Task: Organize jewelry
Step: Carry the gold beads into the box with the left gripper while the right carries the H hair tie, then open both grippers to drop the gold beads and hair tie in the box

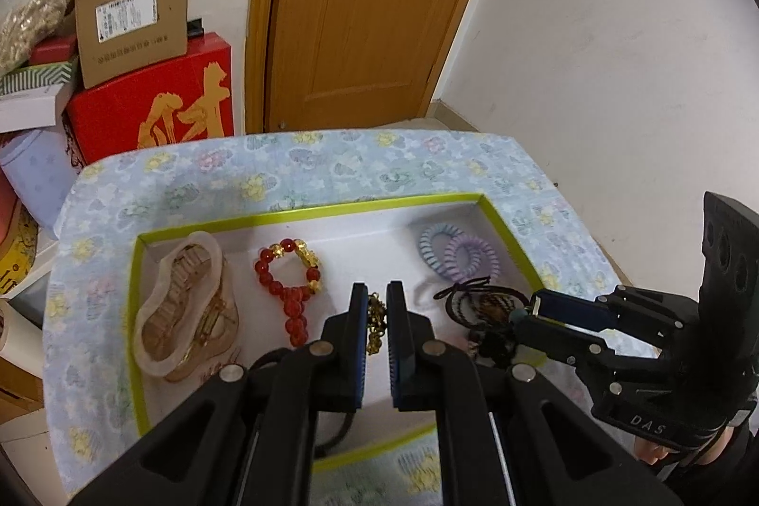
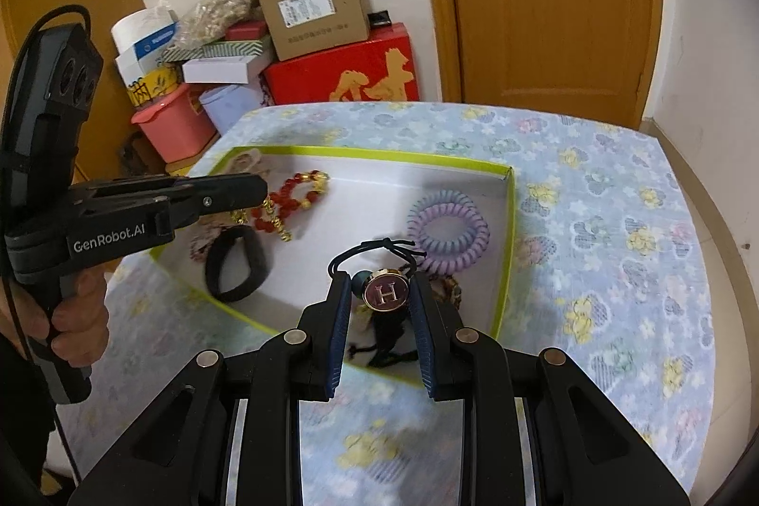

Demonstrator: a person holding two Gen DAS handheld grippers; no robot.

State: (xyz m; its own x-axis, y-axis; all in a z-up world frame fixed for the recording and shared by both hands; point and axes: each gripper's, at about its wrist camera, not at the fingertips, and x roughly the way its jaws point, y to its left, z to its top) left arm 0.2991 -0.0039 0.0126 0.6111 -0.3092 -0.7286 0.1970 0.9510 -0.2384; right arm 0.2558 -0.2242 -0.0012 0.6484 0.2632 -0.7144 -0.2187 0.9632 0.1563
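Left tongs (image 1: 377,297) clenched on gold chain (image 1: 377,318); right tongs (image 2: 382,292) grasping H-charm hair tie (image 2: 385,291). Risk: dangling cord snagging coil ties (image 2: 448,231) just ahead.

A floral-clothed table (image 1: 303,169) carries a green-rimmed tray (image 1: 332,208).

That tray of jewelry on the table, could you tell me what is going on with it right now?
A person holding a gripper in each hand is sorting accessories in a green-rimmed tray on a floral tablecloth. The left gripper is closed on a gold chain near the red bead bracelet. The right gripper grips a hair tie with an H charm. Spiral hair ties and a black band lie in the tray.
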